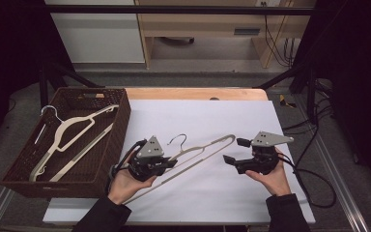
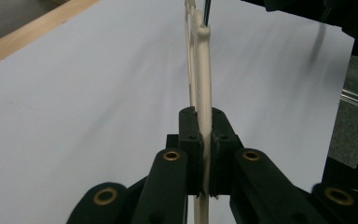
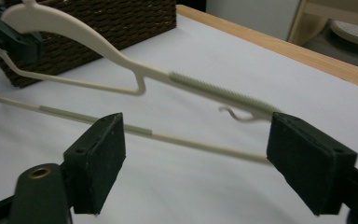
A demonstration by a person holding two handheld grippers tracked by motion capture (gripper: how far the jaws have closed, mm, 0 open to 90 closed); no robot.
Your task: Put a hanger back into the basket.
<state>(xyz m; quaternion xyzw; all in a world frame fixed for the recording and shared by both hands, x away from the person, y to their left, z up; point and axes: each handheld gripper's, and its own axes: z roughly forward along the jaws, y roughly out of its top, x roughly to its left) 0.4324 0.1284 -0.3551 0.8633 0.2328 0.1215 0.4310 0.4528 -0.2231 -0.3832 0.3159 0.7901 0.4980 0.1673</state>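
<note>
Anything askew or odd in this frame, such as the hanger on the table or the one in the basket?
Nothing looks damaged. The cream hanger is clamped in the left gripper alone; the right gripper stands open at its far end. The second hanger lies slanted in the wicker basket.

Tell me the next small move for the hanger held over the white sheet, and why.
Probably carry it left toward the wicker basket. The left gripper is clamped on the cream hanger, while the right gripper stands open beside the hanger's end, pads off it. A second hanger already lies in the basket, so this one likely joins it.
</note>
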